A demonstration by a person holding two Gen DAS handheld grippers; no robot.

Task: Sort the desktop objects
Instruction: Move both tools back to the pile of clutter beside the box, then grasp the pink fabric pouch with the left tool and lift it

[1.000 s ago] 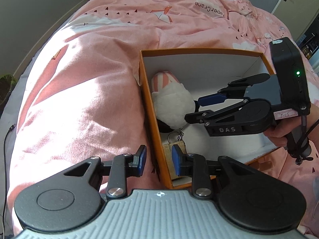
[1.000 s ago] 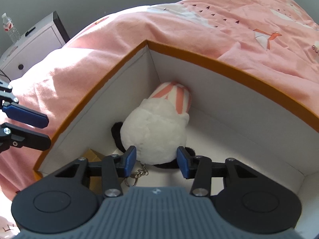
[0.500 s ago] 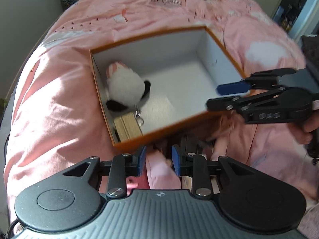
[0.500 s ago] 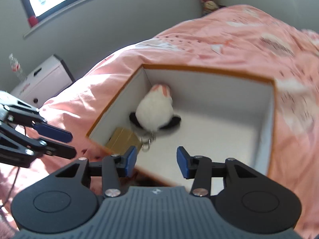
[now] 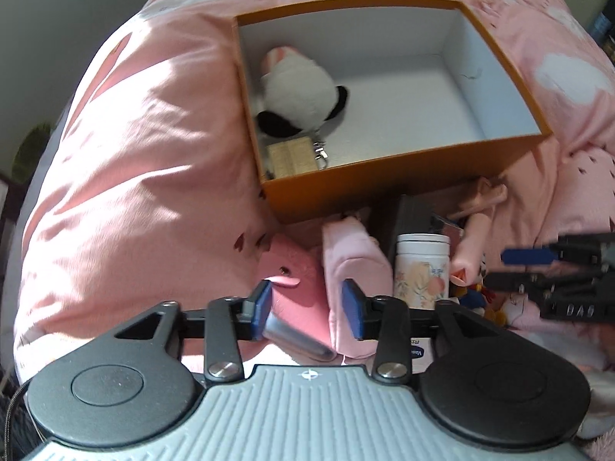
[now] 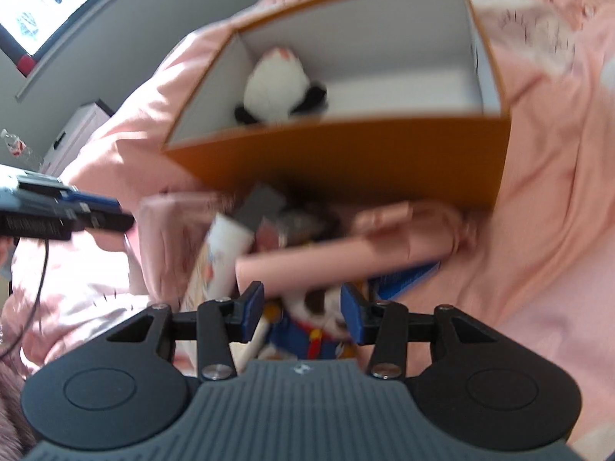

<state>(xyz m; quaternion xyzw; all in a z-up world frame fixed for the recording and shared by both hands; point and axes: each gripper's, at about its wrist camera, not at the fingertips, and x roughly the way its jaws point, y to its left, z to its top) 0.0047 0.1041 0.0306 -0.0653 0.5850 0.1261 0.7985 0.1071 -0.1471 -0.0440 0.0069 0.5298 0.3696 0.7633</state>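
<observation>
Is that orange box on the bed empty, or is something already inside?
Not empty. The orange box holds a panda plush and a small wooden block in one corner; the rest shows bare white floor.

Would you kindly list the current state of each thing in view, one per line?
Orange box: open, no lid.
Panda plush: lying inside the box.
Wooden block: inside the box, beside the plush.
White bottle: upright, outside the box.
Left hand-held gripper: open, jaws just widened, over pink things.
Right hand-held gripper: open, over a blue-dressed toy.
</observation>
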